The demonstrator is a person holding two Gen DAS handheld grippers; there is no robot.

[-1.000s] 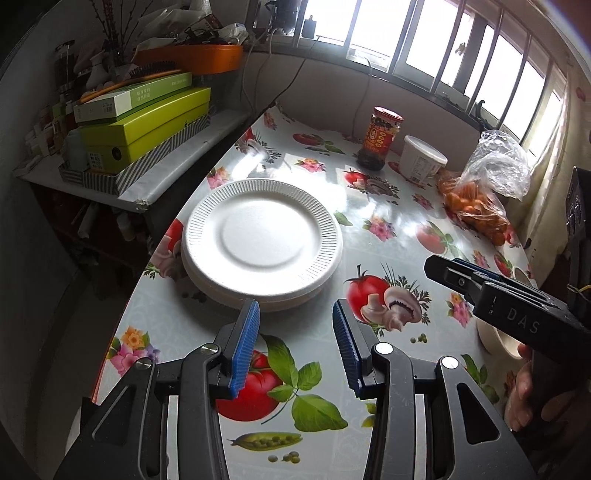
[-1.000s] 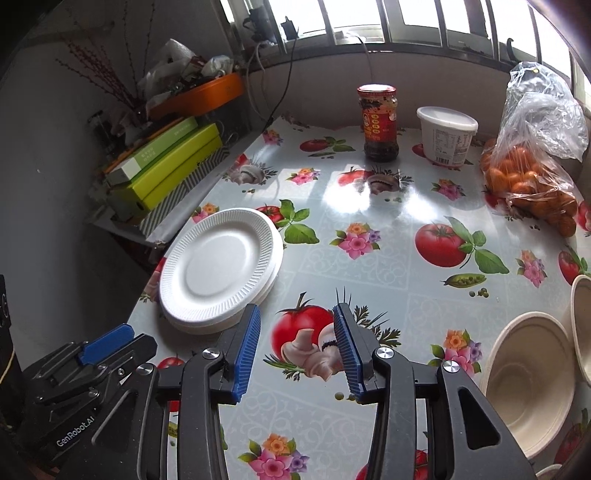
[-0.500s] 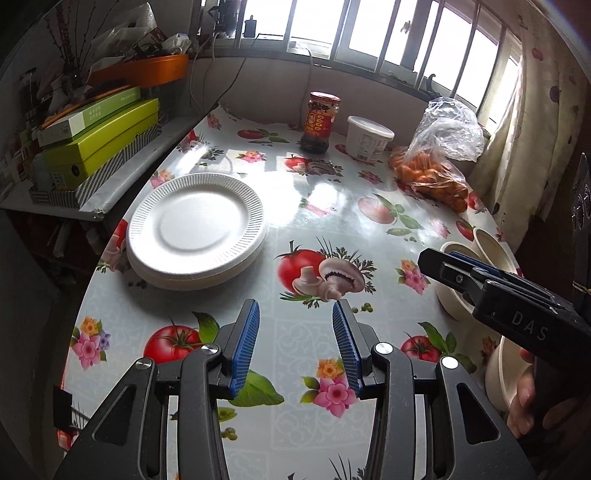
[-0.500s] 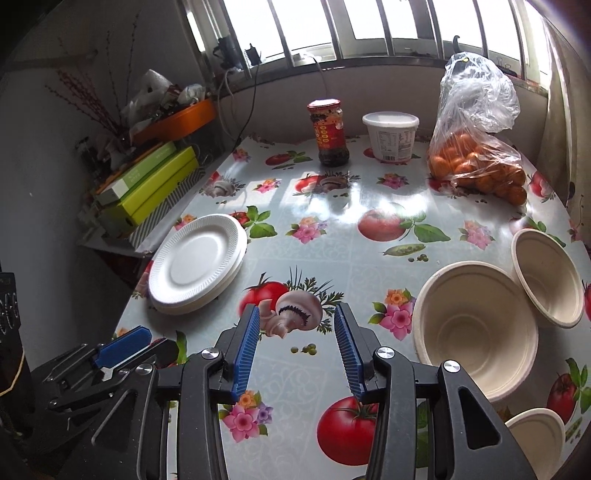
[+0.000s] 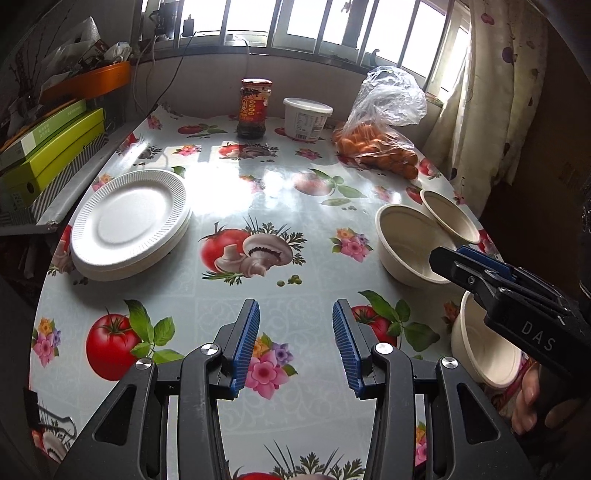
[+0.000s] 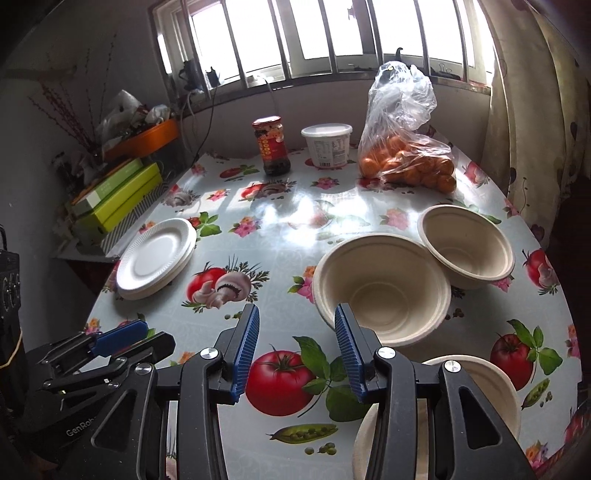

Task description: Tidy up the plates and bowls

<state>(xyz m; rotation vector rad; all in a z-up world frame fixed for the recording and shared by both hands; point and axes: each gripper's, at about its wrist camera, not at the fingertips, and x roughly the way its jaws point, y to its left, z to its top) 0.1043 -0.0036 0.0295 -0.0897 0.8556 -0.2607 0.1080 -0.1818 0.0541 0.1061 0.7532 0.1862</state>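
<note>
Two jobs are making up this task, and one is looking done: the round white foam plates [image 5: 129, 225] are sitting in one neat stack at the left of the frame, near the bench edge. What is left, I think, is the bowls. Three round tan paper bowls are sitting loose at the right. The big bowl [image 6: 382, 288] is sitting in the middle right of the right view, with the second bowl [image 6: 467, 245] touching its rim just behind it. The third bowl [image 6: 476, 391] is peeking out at the lower right, partly hidden under the right tool [image 6: 295, 349]. None are sitting inside each other yet.

Both tools are spread wide and holding nothing. The left tool [image 5: 295, 345] is hanging over a bare part of the bench [image 5: 295, 206], at the bottom middle of its frame.

Shiny cloth with tomatoes, mushrooms and flowers is covering the bench. At the top, by the barred window [image 6: 332, 33], a red-lidded glass jar [image 6: 271, 146], a white plastic tub [image 6: 327, 144] and a clear bag of oranges [image 6: 406, 147] are standing. Green boxes [image 5: 48, 147] are piling up on a shelf at the upper left.
</note>
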